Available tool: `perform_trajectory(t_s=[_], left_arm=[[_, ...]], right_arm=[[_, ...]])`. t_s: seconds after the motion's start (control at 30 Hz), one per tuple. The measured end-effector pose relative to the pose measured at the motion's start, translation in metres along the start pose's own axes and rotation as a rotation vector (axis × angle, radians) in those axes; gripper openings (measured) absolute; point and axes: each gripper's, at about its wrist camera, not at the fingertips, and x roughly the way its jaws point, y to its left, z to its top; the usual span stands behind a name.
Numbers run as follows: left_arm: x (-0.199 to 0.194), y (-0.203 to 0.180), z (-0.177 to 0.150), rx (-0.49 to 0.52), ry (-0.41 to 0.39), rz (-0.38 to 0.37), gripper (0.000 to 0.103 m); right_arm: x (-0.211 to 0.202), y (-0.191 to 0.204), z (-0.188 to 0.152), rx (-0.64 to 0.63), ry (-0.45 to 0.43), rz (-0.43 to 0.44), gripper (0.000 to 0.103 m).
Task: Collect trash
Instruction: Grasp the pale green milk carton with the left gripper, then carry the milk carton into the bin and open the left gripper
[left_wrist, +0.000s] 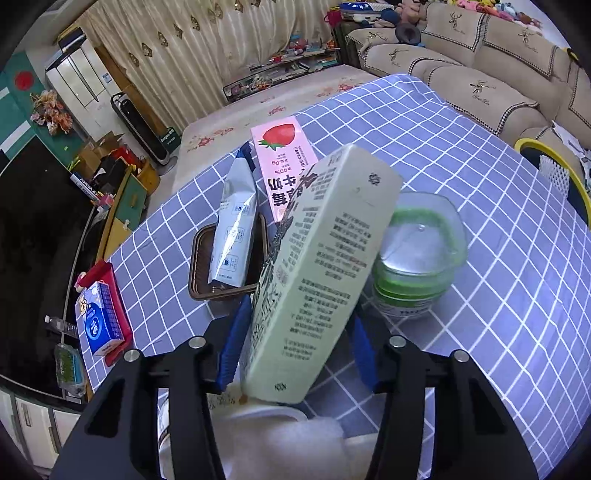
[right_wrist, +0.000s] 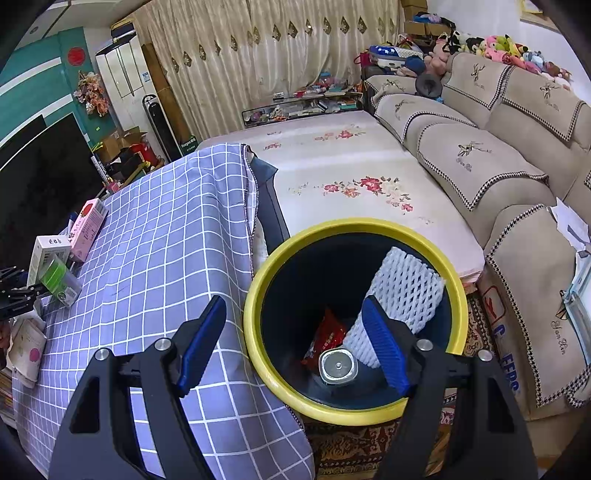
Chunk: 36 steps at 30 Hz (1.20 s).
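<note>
A tall pale green carton (left_wrist: 317, 266) with printed text leans tilted between the blue pads (left_wrist: 231, 343) of my left gripper (left_wrist: 299, 308), which is shut on its lower half above the checked tablecloth (left_wrist: 480, 192). My right gripper (right_wrist: 295, 301) hangs open and holds nothing over the yellow-rimmed dark bin (right_wrist: 354, 225) beside the table. Inside the bin lie a white foam net (right_wrist: 406, 288), a red wrapper (right_wrist: 328, 336) and a silvery can (right_wrist: 338, 365).
On the table stand a pink strawberry milk carton (left_wrist: 284, 162), a silver pouch (left_wrist: 236, 229) in a brown tray (left_wrist: 199, 266), a green-lidded plastic tub (left_wrist: 417, 258) and a small blue carton (left_wrist: 98, 321) on a red tray. A sofa (right_wrist: 480, 155) borders the right.
</note>
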Motion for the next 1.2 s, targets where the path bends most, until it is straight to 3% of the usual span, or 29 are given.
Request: perform_trajectory(t_s=[0.17, 0.33, 0.7, 0.87, 0.93, 1.2], left_arm=[[-0.002, 0.004, 0.0, -0.015, -0.016, -0.001, 0.042], [-0.023, 0.014, 0.001, -0.071, -0.081, 0.008, 0.031], [-0.083, 0.023, 0.015, -0.15, -0.199, 0.015, 0.031], [-0.119, -0.01, 0.024, -0.106, -0.25, -0.022, 0.031], [-0.131, -0.028, 0.03, -0.089, -0.265, -0.061, 0.031], [-0.148, -0.14, 0.069, 0.034, -0.294, -0.297, 0.031]], right_arm=[[0.002, -0.001, -0.003, 0.005, 0.007, 0.01, 0.072], [0.0, -0.001, -0.003, 0.011, 0.003, 0.024, 0.072], [-0.014, -0.001, -0.005, 0.01, -0.016, 0.047, 0.072], [-0.037, -0.01, -0.004, 0.025, -0.07, 0.044, 0.072], [-0.051, -0.019, -0.003, 0.036, -0.108, 0.024, 0.077], [-0.091, -0.069, -0.008, 0.085, -0.2, -0.098, 0.078]])
